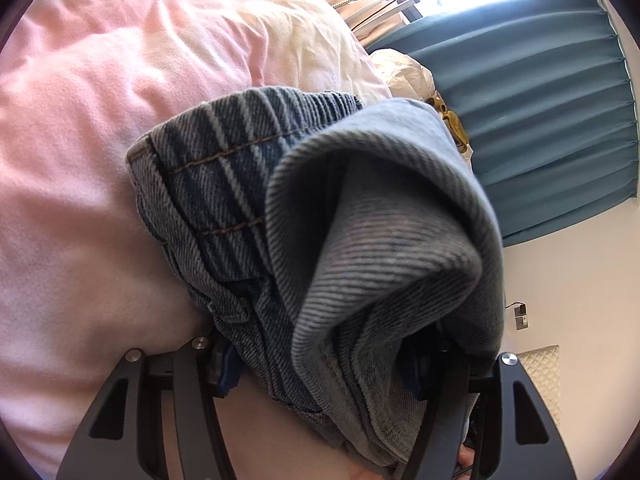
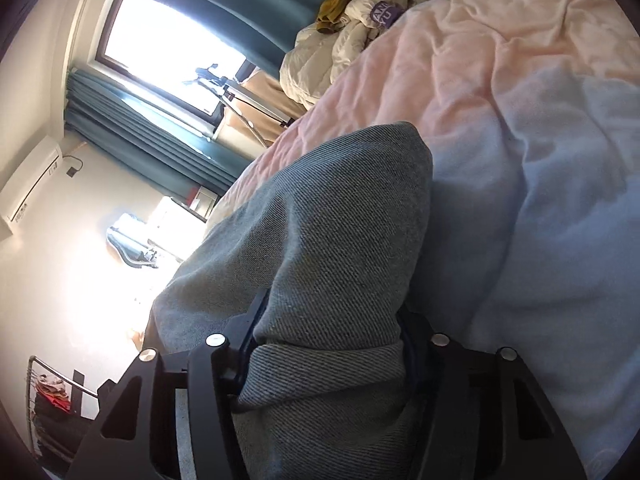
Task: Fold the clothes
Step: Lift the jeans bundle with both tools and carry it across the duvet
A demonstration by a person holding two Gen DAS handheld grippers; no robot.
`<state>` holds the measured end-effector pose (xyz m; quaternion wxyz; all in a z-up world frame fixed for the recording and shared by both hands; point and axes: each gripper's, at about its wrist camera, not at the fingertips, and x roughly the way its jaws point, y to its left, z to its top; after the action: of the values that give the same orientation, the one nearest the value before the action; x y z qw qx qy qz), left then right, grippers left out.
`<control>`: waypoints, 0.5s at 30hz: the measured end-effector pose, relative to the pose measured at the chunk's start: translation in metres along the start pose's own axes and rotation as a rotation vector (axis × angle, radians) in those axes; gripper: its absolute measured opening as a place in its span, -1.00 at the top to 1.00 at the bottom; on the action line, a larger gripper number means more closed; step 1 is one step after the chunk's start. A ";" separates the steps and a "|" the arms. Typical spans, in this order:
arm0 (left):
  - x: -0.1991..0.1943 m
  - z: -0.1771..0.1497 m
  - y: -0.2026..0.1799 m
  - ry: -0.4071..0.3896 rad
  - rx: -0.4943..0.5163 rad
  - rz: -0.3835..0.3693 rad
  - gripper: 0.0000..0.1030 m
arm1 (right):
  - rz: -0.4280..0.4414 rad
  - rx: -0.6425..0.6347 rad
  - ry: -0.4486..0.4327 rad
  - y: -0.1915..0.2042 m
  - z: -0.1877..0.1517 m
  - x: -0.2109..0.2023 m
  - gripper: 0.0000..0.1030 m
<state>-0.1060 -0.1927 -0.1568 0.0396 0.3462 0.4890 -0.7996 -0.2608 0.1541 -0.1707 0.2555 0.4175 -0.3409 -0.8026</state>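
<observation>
A pair of blue denim jeans (image 1: 360, 216) fills the middle of the left wrist view, bunched, with a stitched hem and pale inner side showing. My left gripper (image 1: 320, 364) is shut on the jeans, held over the pink bedsheet (image 1: 80, 200). In the right wrist view my right gripper (image 2: 324, 352) is shut on another fold of the jeans (image 2: 320, 240), which drapes over and hides the fingertips. The bedsheet (image 2: 540, 200) lies to the right of it.
A heap of pale and yellow clothes (image 2: 360, 8) lies at the far end of the bed. Teal curtains (image 1: 540, 120) and a bright window (image 2: 168, 48) stand beyond. A clothes rack (image 2: 52, 396) is at lower left.
</observation>
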 end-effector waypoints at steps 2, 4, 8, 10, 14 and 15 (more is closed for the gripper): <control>-0.005 0.000 0.007 0.004 -0.035 -0.022 0.03 | -0.019 -0.030 -0.020 0.007 -0.001 -0.004 0.35; -0.008 0.001 0.008 -0.007 -0.032 -0.025 0.18 | -0.022 -0.082 -0.056 0.020 -0.002 -0.011 0.55; -0.021 0.001 -0.001 -0.033 0.002 -0.049 0.44 | -0.016 -0.122 -0.091 0.044 -0.003 -0.031 0.68; -0.030 0.000 -0.006 -0.041 0.012 -0.070 0.49 | -0.011 -0.138 -0.104 0.056 -0.002 -0.041 0.70; -0.049 -0.003 -0.017 -0.047 0.037 -0.100 0.52 | -0.002 -0.170 -0.130 0.080 -0.001 -0.061 0.71; -0.053 -0.004 -0.021 -0.047 0.047 -0.102 0.53 | -0.002 -0.181 -0.135 0.085 -0.001 -0.069 0.71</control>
<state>-0.0721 -0.1932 -0.1102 0.0020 0.3029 0.4861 -0.8197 -0.2135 0.1472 -0.0719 0.2676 0.3379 -0.2829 -0.8569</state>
